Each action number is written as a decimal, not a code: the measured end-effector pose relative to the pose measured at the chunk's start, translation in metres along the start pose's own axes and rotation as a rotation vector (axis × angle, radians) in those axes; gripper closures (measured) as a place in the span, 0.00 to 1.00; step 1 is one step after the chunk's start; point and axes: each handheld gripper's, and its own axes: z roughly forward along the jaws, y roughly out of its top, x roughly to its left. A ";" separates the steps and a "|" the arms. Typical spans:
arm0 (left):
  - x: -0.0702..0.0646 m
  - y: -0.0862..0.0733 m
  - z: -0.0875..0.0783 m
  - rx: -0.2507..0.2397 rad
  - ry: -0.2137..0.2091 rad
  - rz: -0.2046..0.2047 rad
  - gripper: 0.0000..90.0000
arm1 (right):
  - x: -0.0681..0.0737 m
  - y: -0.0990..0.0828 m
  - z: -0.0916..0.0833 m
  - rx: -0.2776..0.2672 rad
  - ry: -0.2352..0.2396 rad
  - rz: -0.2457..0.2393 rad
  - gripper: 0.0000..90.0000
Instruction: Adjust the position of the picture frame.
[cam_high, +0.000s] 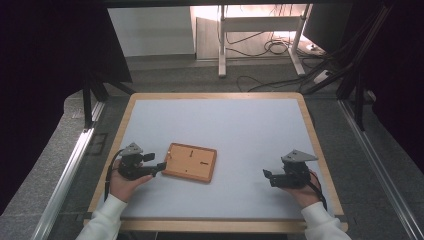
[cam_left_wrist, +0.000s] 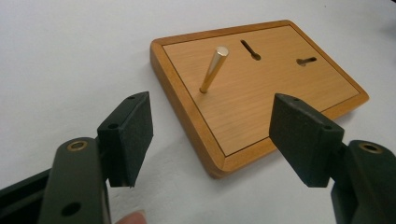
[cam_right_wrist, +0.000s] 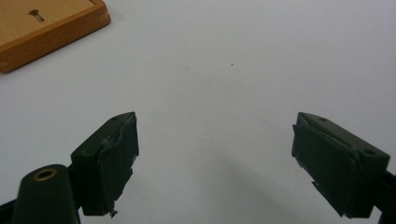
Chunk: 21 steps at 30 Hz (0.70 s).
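Observation:
A flat wooden board (cam_high: 190, 161) with a raised rim lies on the white table top, left of centre. In the left gripper view the board (cam_left_wrist: 280, 88) has a brass peg (cam_left_wrist: 214, 69) standing tilted in it and two keyhole slots (cam_left_wrist: 306, 60). My left gripper (cam_high: 156, 166) sits just left of the board, open, its jaws spread on either side of the board's near corner without touching it; in its own view the left gripper (cam_left_wrist: 212, 140) holds nothing. My right gripper (cam_high: 268, 176) rests open near the table's right side, pointing left; the right gripper (cam_right_wrist: 215, 163) is empty above bare table.
The table (cam_high: 220, 100) has a wooden rim. Metal rails (cam_high: 65, 170) run along both sides on the grey floor. Beyond the far edge stand a white desk frame (cam_high: 222, 45) and loose cables (cam_high: 280, 47). The board's corner (cam_right_wrist: 51, 28) lies at the upper left of the right gripper view.

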 end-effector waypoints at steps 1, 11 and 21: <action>-0.001 0.000 0.000 0.003 0.001 0.011 0.33 | -0.001 -0.001 0.000 -0.002 0.002 0.004 0.17; -0.004 0.001 0.001 0.019 0.001 0.034 0.37 | -0.001 -0.009 -0.004 -0.006 -0.014 -0.017 0.17; -0.006 -0.002 0.000 0.024 0.026 0.024 0.37 | 0.000 -0.014 -0.006 0.013 -0.001 -0.029 0.19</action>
